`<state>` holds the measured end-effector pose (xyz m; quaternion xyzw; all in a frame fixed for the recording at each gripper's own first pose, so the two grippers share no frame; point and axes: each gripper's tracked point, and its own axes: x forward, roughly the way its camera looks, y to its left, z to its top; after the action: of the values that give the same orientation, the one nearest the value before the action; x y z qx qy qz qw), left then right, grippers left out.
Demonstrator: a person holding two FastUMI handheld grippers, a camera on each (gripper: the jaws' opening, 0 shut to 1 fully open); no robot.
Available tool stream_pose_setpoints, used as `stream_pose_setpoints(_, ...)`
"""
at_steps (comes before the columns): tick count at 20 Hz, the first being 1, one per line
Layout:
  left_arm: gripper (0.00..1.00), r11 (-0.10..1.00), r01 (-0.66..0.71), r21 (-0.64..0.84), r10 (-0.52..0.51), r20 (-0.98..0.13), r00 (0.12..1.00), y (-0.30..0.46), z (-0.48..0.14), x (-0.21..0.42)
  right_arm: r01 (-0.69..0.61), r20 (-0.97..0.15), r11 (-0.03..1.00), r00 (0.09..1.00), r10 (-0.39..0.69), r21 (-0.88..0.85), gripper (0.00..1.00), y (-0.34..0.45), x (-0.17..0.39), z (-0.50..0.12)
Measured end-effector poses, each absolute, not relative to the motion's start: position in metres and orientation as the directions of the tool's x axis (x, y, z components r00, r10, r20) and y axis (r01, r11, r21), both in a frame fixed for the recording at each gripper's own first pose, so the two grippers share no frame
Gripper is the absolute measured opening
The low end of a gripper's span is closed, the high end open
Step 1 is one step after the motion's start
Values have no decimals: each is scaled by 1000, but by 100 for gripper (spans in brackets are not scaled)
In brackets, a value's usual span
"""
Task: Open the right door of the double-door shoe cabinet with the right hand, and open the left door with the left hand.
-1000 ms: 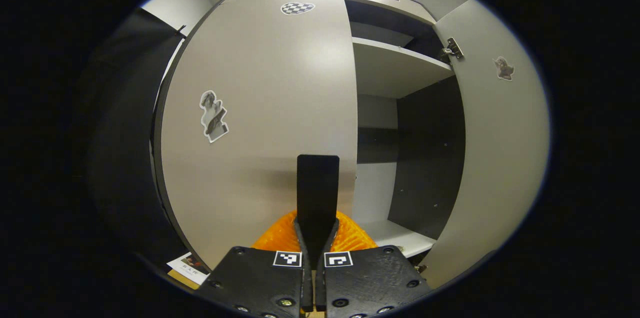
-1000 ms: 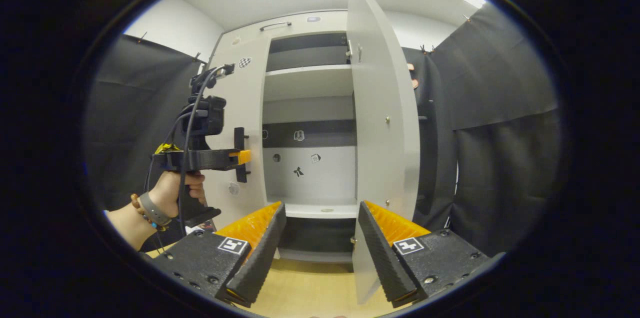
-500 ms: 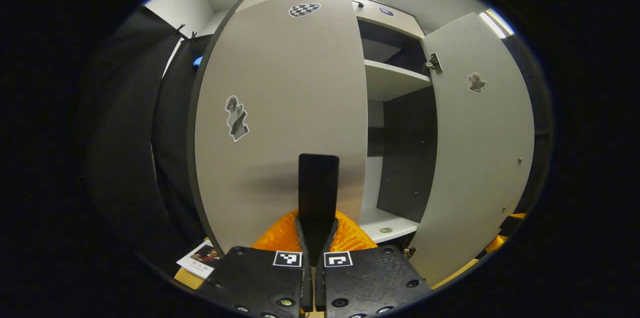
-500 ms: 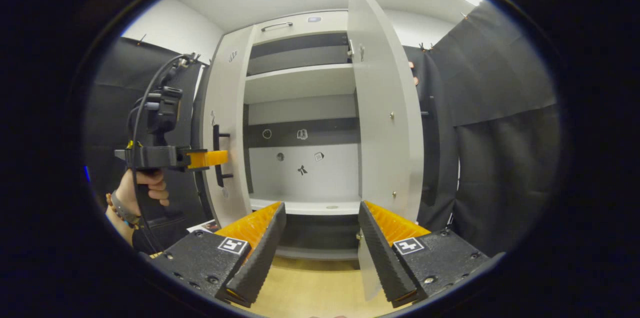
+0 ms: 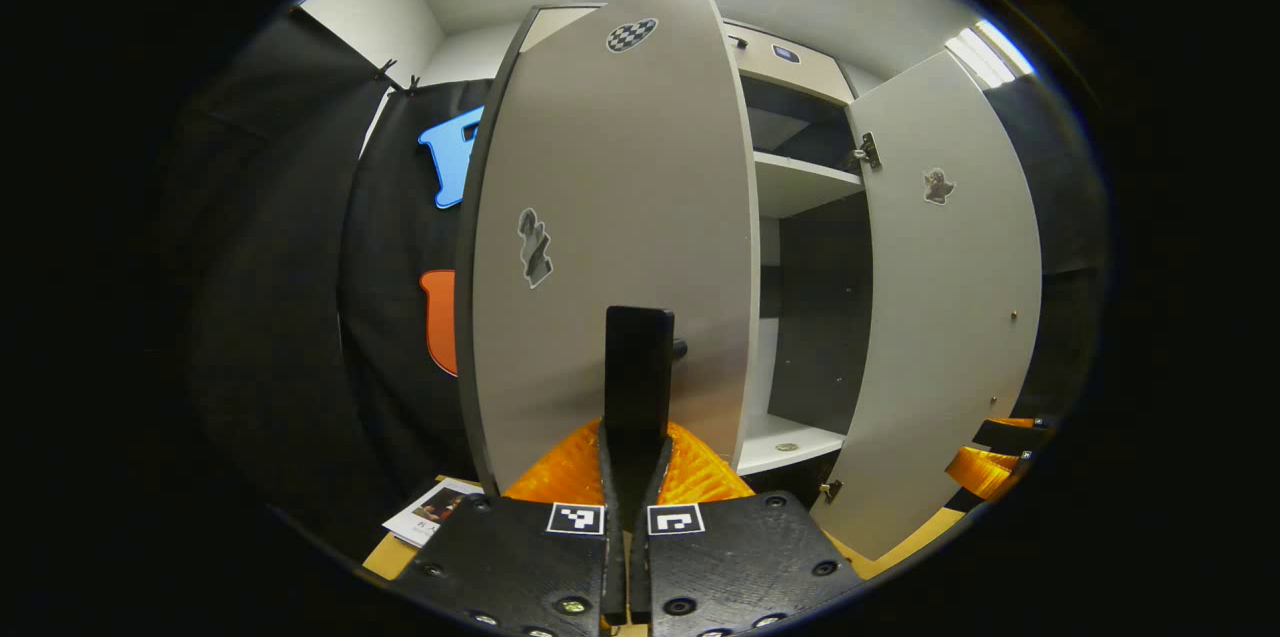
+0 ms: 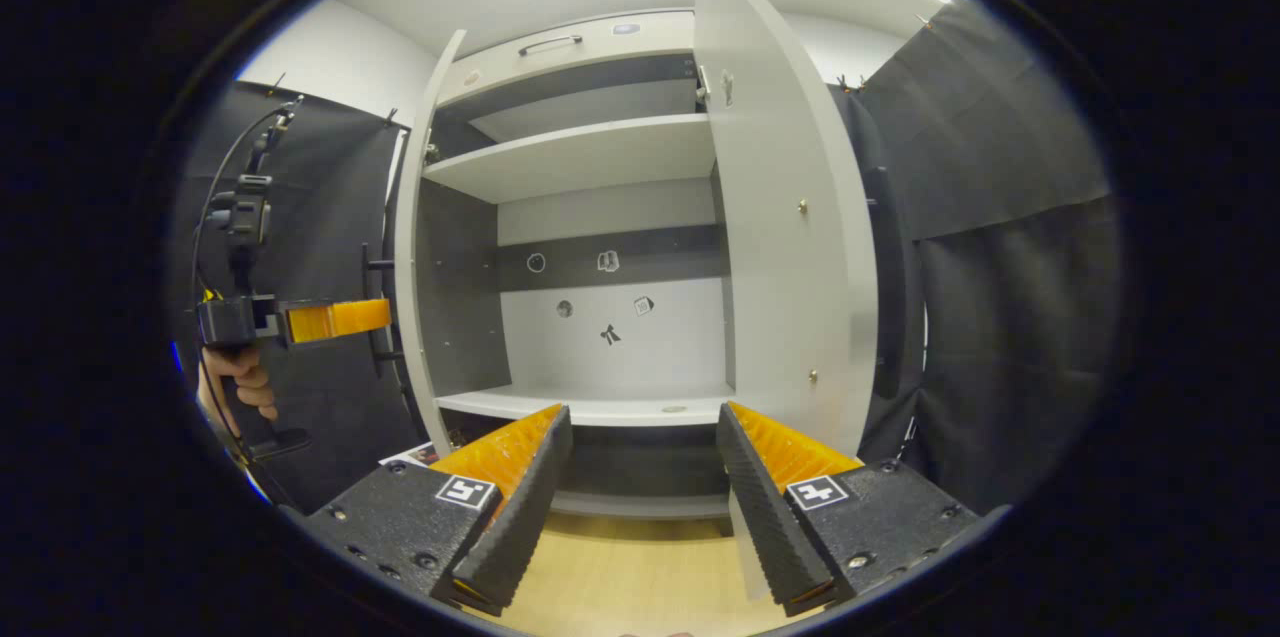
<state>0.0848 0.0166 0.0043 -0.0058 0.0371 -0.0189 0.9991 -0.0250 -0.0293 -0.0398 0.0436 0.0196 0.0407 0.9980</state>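
Note:
The grey shoe cabinet (image 6: 600, 157) stands with both doors swung out. In the left gripper view the left door (image 5: 610, 217) faces me, and my left gripper (image 5: 633, 437) is shut on its black vertical handle (image 5: 640, 357). The right door (image 5: 950, 317) stands wide open beyond it. In the right gripper view the left door (image 6: 412, 247) appears nearly edge-on, and a hand (image 6: 235, 382) holds the left gripper (image 6: 335, 319) at the handle (image 6: 378, 317). My right gripper (image 6: 642, 412) is open and holds nothing, just left of the right door (image 6: 790, 217).
Two bare shelves (image 6: 590, 157) and small stickers on the back panel (image 6: 610, 335) show inside. A drawer with a bar handle (image 6: 548, 44) tops the cabinet. A printed card (image 5: 432, 512) lies on the wooden floor (image 6: 620, 577). Black cloth walls flank both sides.
The left door has swung from almost closed to wide open, drawn by the left gripper on its handle. The right door and the open right gripper have barely moved.

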Motion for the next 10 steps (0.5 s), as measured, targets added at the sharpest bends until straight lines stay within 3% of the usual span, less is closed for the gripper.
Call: stream_pose_setpoints(10,1,999,-44,25,46,-64,997,65,9,59,-100,-45,993,994,103,70,91,-14,-10,-42)
